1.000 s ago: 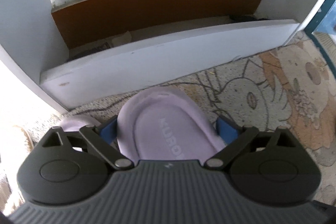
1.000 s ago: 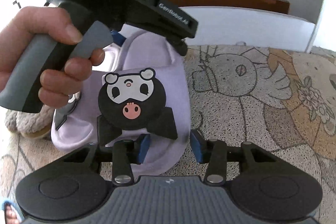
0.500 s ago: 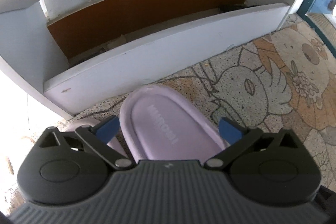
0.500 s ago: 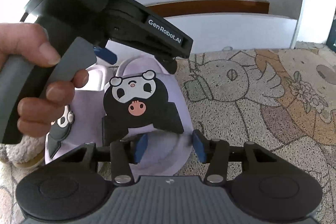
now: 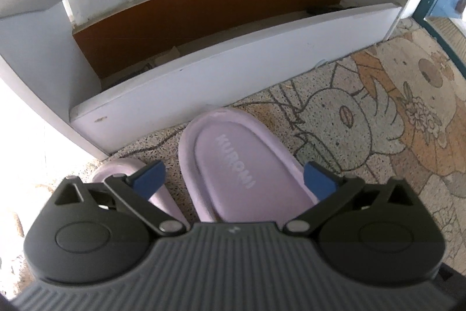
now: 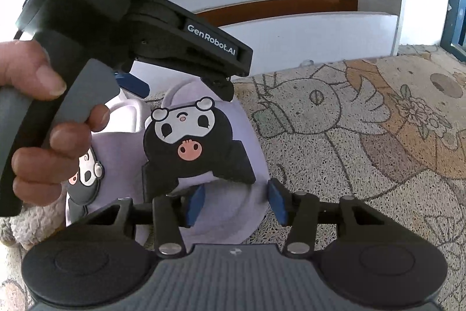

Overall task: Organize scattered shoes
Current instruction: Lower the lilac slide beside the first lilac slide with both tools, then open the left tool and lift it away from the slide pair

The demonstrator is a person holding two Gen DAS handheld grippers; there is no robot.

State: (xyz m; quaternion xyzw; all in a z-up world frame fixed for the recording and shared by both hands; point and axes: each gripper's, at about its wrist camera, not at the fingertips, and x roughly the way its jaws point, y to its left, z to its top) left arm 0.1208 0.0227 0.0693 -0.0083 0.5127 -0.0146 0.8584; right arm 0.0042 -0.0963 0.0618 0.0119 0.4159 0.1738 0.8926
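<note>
On the patterned floor mat (image 5: 364,118), seen from the left wrist, a lilac slipper (image 5: 236,171) lies with its heel end toward a low white shoe shelf (image 5: 233,60) whose far wall is a brown board. The left tongs (image 5: 233,179) stand spread wide, their blue pads on either side of the slipper's footbed and clear of its edges, so nothing is pinched. A second lilac slipper (image 5: 122,174) shows only as a rounded end just left of the first, partly behind the left pad. From the right wrist, both slippers rest side by side on the mat (image 6: 349,142), near the shelf (image 6: 305,34), the right-hand slipper (image 6: 230,194) bearing a black cartoon figure with a pink nose on its strap, the left-hand one (image 6: 87,177) carrying a smaller grey figure and largely covered by a person's hand (image 6: 43,121). That hand grips the handle of the left tongs (image 6: 131,83), which reach down over the slippers' far ends. The right tongs (image 6: 236,203) have just been opening; their blue pads straddle the right side of the near slipper's toe end, one pad over the upper and the other beside its outer edge, with no clear pinch. A tan fuzzy object (image 6: 26,226) sits at the near left edge.
</note>
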